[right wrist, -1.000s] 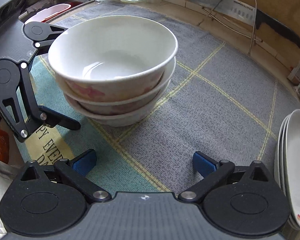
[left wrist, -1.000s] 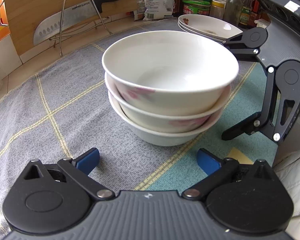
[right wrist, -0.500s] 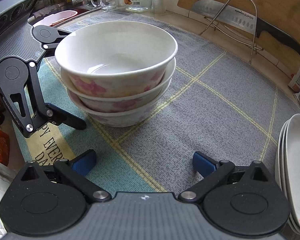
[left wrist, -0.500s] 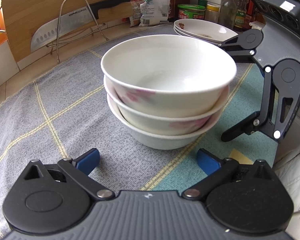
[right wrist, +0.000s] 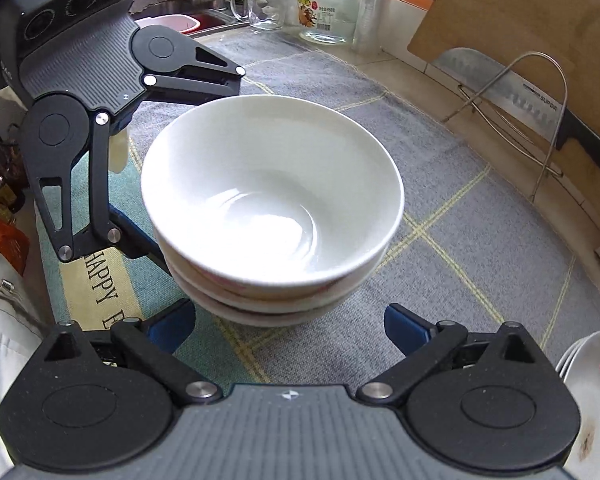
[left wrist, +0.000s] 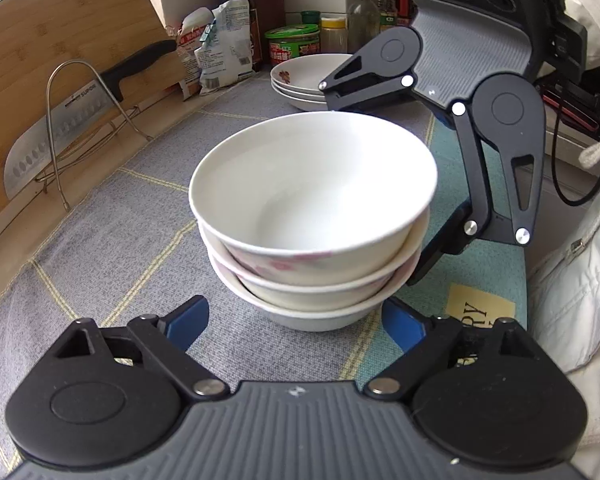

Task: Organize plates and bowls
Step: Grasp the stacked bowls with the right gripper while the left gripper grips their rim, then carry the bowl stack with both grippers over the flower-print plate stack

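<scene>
Three white bowls (left wrist: 314, 216) (right wrist: 272, 200) sit nested in one stack on the grey mat (left wrist: 112, 232) (right wrist: 460, 240), which has yellow grid lines and a teal panel with lettering on the person's side. The outer walls of the bowls carry a pink floral print. The top bowl is empty and its rim is level.

The left gripper (left wrist: 296, 320) (right wrist: 162, 174) is just beside the stack, its jaws spread wide. From its own camera, both blue fingertips (left wrist: 188, 318) flank the base of the lowest bowl; whether they touch it cannot be told. From the right wrist view, one finger of this gripper runs past the far rim of the top bowl and the other goes low behind the stack.

The right gripper (right wrist: 288, 326) (left wrist: 370, 190) comes at the stack from the opposite side, jaws likewise spread wide. Its blue fingertips (right wrist: 404, 330) sit on either side of the bottom bowl, close to it, contact not discernible. From the left wrist view, its upper finger lies at the far rim of the top bowl and its lower finger reaches down beside the stack.

A stack of plates (left wrist: 304, 76) (right wrist: 592, 384) with a red flower motif stands well apart, at the mat's edge near the jars and bottles. A cleaver (left wrist: 80, 112) (right wrist: 516, 96) rests in a wire rack (left wrist: 72, 120) against a wooden board (left wrist: 60, 40) (right wrist: 520, 12). A glass mug (right wrist: 264, 4) and a jar (right wrist: 328, 8) stand beyond the mat
</scene>
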